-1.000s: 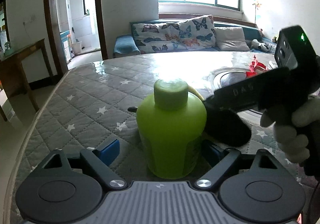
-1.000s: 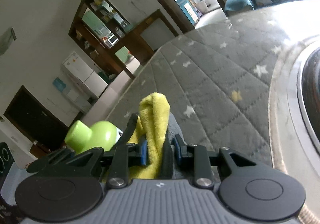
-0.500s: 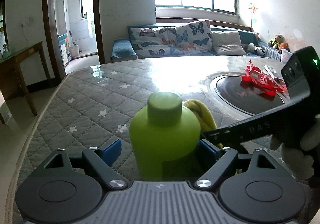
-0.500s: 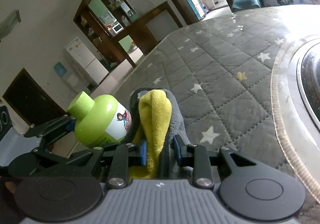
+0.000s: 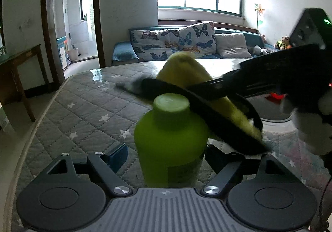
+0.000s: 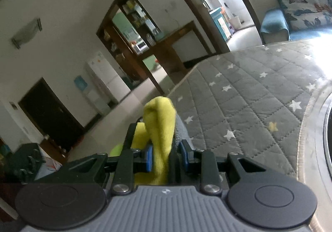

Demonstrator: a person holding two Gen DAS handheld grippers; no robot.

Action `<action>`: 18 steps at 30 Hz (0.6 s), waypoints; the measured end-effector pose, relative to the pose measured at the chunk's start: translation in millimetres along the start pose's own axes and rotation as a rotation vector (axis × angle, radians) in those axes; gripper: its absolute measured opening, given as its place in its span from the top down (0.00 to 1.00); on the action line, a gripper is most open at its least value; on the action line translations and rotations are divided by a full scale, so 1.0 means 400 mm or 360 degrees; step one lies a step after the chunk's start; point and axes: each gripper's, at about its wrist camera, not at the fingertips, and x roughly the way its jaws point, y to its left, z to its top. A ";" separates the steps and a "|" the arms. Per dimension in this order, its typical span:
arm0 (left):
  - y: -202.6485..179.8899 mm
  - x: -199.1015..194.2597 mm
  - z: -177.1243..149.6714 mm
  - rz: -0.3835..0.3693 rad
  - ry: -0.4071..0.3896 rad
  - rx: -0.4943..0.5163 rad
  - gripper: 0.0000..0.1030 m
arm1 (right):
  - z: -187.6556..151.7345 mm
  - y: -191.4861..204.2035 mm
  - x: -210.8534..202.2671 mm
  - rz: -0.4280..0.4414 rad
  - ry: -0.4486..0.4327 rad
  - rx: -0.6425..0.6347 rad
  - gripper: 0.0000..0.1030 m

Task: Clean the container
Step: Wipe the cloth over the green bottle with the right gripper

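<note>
Looking along left wrist view: left tool point(image 5: 166, 154) clamped on green bottle point(image 5: 171, 140), upright, capped, above quilted starry desk point(image 5: 87, 107) near its left edge. Right tool's dark fingers point(image 5: 209, 111) press yellow cloth point(image 5: 186, 70) against bottle's right shoulder; gloved hand point(image 5: 311, 128) at right.
Right wrist view: right tool point(image 6: 167, 155) closed on cloth point(image 6: 160, 126); bottle only green sliver point(image 6: 116, 150) lower left.

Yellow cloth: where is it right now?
The yellow cloth is clamped in the right gripper; in the left wrist view it lies just right of and behind the green bottle's cap.
</note>
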 end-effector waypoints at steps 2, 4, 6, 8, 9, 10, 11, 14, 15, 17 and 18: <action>0.003 -0.001 -0.002 0.0003 0.0001 -0.0004 0.19 | 0.007 -0.002 0.012 0.0004 0.0015 -0.0002 0.74; 0.008 -0.003 -0.004 -0.0006 0.0003 -0.0012 0.19 | 0.013 -0.005 0.023 0.0008 0.0029 -0.0004 0.74; 0.010 -0.006 -0.006 -0.0007 0.0001 -0.0004 0.18 | 0.010 -0.008 0.034 -0.0004 0.0052 -0.0011 0.74; 0.012 -0.010 -0.009 -0.0010 0.0001 0.0005 0.18 | -0.007 -0.019 0.039 -0.0017 0.0080 -0.0007 0.74; 0.014 -0.012 -0.011 -0.0011 0.0000 0.0008 0.18 | -0.015 -0.025 0.037 -0.0009 0.0088 0.0008 0.74; 0.014 -0.014 -0.012 -0.0013 0.0000 0.0011 0.18 | -0.020 -0.024 0.034 -0.0011 0.0092 0.0005 0.74; 0.015 -0.017 -0.014 -0.0013 0.0000 0.0015 0.18 | -0.025 -0.024 0.031 -0.0012 0.0096 0.0001 0.74; 0.015 -0.028 -0.022 -0.0010 -0.0006 0.0016 0.18 | -0.040 -0.022 0.021 -0.0018 0.0109 -0.0010 0.74; 0.016 -0.033 -0.023 -0.0009 -0.0012 0.0014 0.18 | -0.045 -0.022 0.018 -0.0019 0.0113 -0.0014 0.74; 0.017 -0.046 -0.024 -0.0015 -0.0030 -0.0001 0.19 | -0.055 -0.021 0.011 -0.0023 0.0121 -0.0022 0.74; 0.019 -0.051 -0.023 -0.0018 -0.0038 -0.0011 0.19 | -0.060 -0.020 0.008 -0.0024 0.0125 -0.0026 0.74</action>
